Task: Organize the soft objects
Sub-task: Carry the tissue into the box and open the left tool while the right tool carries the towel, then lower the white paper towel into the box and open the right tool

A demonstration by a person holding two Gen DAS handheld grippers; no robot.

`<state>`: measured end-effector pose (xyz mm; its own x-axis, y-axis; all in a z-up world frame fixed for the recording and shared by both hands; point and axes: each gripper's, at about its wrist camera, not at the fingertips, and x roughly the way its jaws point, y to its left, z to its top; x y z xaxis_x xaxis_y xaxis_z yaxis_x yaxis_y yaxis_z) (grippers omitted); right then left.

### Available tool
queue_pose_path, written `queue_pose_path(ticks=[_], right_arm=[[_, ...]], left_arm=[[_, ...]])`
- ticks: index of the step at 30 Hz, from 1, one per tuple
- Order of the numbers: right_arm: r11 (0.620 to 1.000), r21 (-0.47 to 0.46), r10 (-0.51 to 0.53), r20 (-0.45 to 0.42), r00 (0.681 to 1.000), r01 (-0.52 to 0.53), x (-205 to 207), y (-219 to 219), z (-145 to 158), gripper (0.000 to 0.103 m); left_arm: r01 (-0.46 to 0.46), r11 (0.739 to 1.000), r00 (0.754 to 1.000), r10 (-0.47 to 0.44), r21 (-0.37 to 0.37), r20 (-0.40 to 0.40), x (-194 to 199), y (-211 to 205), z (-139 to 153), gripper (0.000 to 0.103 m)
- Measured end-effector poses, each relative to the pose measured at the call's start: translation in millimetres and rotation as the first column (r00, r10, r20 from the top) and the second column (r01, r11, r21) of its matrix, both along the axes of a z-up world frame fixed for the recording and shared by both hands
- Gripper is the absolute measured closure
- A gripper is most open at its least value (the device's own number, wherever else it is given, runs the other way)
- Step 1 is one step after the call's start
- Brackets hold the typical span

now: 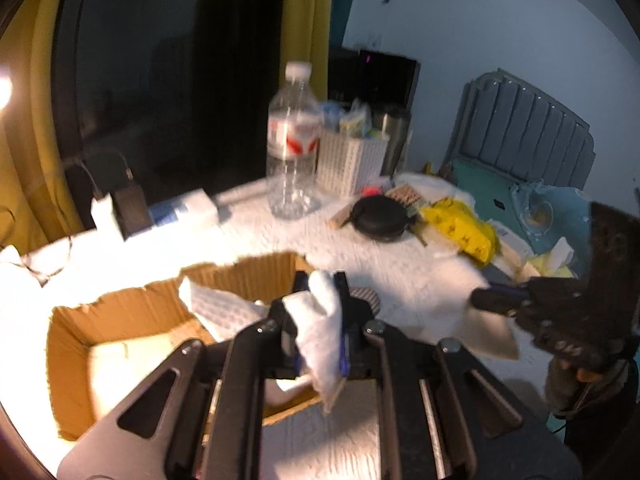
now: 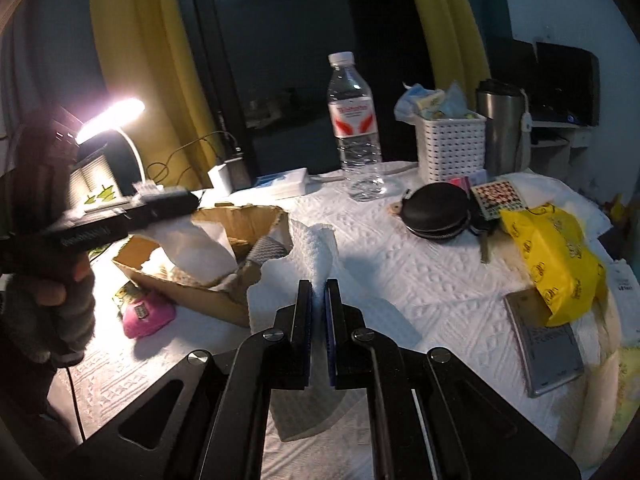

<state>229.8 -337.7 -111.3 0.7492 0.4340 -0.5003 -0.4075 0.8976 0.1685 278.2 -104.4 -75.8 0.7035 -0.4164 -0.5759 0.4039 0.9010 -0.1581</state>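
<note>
A white textured cloth (image 1: 320, 320) is pinched between the fingers of the left gripper (image 1: 318, 326), held above the near rim of a torn cardboard box (image 1: 72, 344). The fold sticks up past the fingertips, and a corner hangs down below them. In the right wrist view a second white cloth (image 2: 308, 256) is clamped between the nearly closed fingers of the right gripper (image 2: 319, 300); it rises ahead of the fingertips beside the box (image 2: 192, 288), and its lower part lies spread on the table covering (image 2: 400, 280). Inside the box more white sheets (image 1: 216, 304) are seen, one leaning against the far wall.

A pink soft toy (image 2: 146, 314) lies on the covering just beside the box, toward the table's left edge. Behind the box, near the middle of the table, a clear water bottle (image 2: 354, 120) stands upright, with a white perforated basket (image 2: 450, 146) and a steel tumbler (image 2: 500, 128) to its right along the far edge. A round black case (image 2: 436, 210) rests in front of the basket. A yellow plastic bag (image 2: 554, 264) is seen at the right edge, partly lying on a grey flat device (image 2: 548, 356). A lit desk lamp (image 2: 110, 118) stands at the far left corner.
</note>
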Motion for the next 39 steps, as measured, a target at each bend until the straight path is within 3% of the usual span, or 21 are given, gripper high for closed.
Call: queue_pose_path(ticks=[6,10,13,16,18,22,31,39], right_arm=[[1.0,0.006,-0.027,-0.008,1.0,0.027,-0.5,-8.0,-4.6,0.096],[1.0,0.005,-0.021,-0.006,1.0,0.021,-2.2,-4.9,-5.3,0.096],[1.0,-0.005,-0.018,0.002,1.0,0.018,-4.0,0.1,-2.5,0.096],[1.0,-0.016,-0.019,0.015,1.0,0.02,-5.0,3.6,1.2,0.096],[0.999,-0.027,-0.023,0.026,0.999,0.024,-5.9,5.2,4.5,0.096],[0.999,-0.029,-0.024,0.06,0.998,0.026,-10.8,8.2,16.9,0.096],[0.998,-0.061,0.032,0.115,0.993,-0.026,-13.0,40.3,42.7,0.096],[0.994,-0.073,0.088,0.106,0.99,-0.08,8.6,94.6,49.4,0.096]], left_arm=[[-0.011,1.0,0.994,0.012,0.006,-0.111,23.7,-4.7,-39.1,0.091],[0.017,0.998,0.988,-0.009,0.052,-0.156,26.5,-12.1,-57.0,0.089],[0.05,0.997,0.988,-0.041,0.055,-0.147,22.4,-14.9,-54.2,0.083],[0.074,0.997,0.991,-0.069,0.039,-0.113,14.1,-15.9,-41.1,0.059],[0.086,0.996,0.993,-0.084,0.014,-0.085,6.9,-13.4,-29.9,0.014],[0.105,0.994,0.994,-0.105,0.001,-0.035,-7.0,-9.5,-10.5,0.012],[0.041,0.998,0.997,-0.037,-0.047,0.071,-39.4,28.6,25.1,0.004],[-0.071,0.996,0.994,0.075,-0.052,0.084,-57.4,84.2,26.5,0.004]])
